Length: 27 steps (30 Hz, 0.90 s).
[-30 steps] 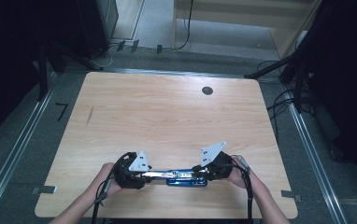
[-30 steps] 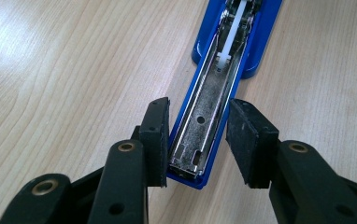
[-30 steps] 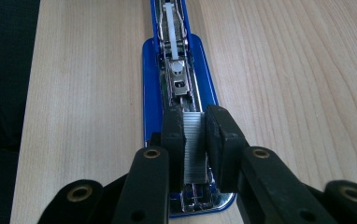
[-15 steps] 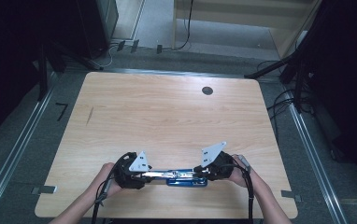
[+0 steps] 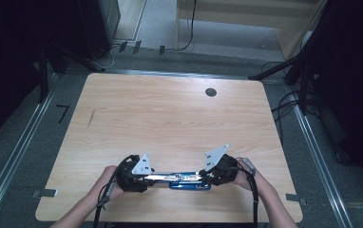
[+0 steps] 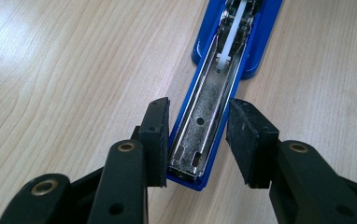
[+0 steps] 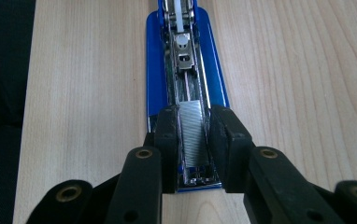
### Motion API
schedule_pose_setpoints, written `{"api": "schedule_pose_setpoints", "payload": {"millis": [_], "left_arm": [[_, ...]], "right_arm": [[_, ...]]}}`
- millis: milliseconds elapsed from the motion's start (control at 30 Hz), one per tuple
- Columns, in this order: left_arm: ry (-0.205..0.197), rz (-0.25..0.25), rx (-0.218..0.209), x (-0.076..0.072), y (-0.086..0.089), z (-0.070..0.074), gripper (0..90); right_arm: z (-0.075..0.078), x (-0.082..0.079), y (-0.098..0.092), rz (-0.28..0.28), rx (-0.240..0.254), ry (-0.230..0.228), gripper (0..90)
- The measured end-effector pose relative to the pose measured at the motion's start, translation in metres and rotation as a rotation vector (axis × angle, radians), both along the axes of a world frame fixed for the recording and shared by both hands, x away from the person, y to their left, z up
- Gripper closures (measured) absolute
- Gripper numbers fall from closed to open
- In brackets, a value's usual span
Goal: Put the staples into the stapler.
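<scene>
High view, opened blue stapler [image 5: 189, 180] between both grippers, table hole [image 5: 211, 92] well apart

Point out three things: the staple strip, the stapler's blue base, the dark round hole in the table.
staple strip [image 7: 194, 135], right gripper view, on its ribbed grey top between the jaws.
blue base [image 7: 154, 84], right gripper view, on the bare blue edge beside the metal channel.
round hole [image 5: 211, 92], high view, on its dark middle.
</scene>
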<state>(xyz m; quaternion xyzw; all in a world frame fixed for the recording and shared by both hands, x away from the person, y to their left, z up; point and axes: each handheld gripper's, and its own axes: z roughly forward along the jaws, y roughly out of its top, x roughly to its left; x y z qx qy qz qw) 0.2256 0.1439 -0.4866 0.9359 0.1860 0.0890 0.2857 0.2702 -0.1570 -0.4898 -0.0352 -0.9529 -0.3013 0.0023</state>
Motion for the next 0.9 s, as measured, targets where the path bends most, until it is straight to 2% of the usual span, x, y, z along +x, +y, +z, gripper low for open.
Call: {"api": "schedule_pose_setpoints", "payload": {"millis": [100,200,233,267,300,367,400,433,467,500,567,600,700,833,900], "left_arm": [[0.000,-0.001,0.000,0.000,0.000,0.000,60.6],[0.001,-0.001,0.001,0.000,0.000,0.000,60.7],[0.001,-0.001,0.001,0.000,0.000,0.000,60.7],[-0.001,-0.001,0.000,0.000,0.000,0.000,60.7],[0.000,-0.002,0.002,0.000,0.000,0.000,60.7],[0.001,-0.002,0.000,0.000,0.000,0.000,60.7],[0.000,-0.002,0.000,0.000,0.000,0.000,60.7],[0.001,-0.002,0.001,0.000,0.000,0.000,60.7],[0.001,-0.003,0.001,0.000,0.000,0.000,60.7],[0.001,-0.002,0.001,0.000,0.000,0.000,60.7],[0.000,-0.002,0.001,0.000,0.000,0.000,60.7],[-0.001,-0.002,0.002,0.000,-0.001,0.000,60.7],[-0.001,-0.003,0.002,0.000,-0.001,0.000,60.7],[0.000,-0.002,0.000,0.000,0.000,0.000,60.7],[-0.001,-0.004,0.002,0.000,0.000,0.000,60.7]], "right_arm": [[0.001,0.000,-0.001,-0.012,0.010,0.009,72.9],[0.004,0.004,-0.004,-0.068,0.053,0.037,68.9],[0.004,0.004,-0.004,-0.068,0.053,0.037,68.9],[0.005,0.005,-0.004,-0.115,0.065,0.052,66.6],[0.005,0.004,-0.003,-0.137,0.066,0.063,64.4],[0.005,0.005,-0.002,-0.152,0.069,0.072,63.7],[0.004,0.004,0.001,-0.186,0.063,0.096,61.6],[0.004,0.004,0.001,-0.186,0.063,0.096,61.6],[0.004,0.004,0.002,-0.218,0.056,0.104,61.5],[0.003,0.003,0.005,-0.280,0.050,0.127,61.1],[0.004,0.003,0.006,-0.302,0.058,0.134,61.1],[0.005,0.002,0.008,-0.348,0.056,0.139,60.4],[0.006,0.000,0.011,-0.357,0.066,0.147,59.4],[0.004,-0.003,0.022,-0.392,0.012,0.119,59.0],[0.004,-0.003,0.023,-0.392,0.001,0.113,59.0]]}}
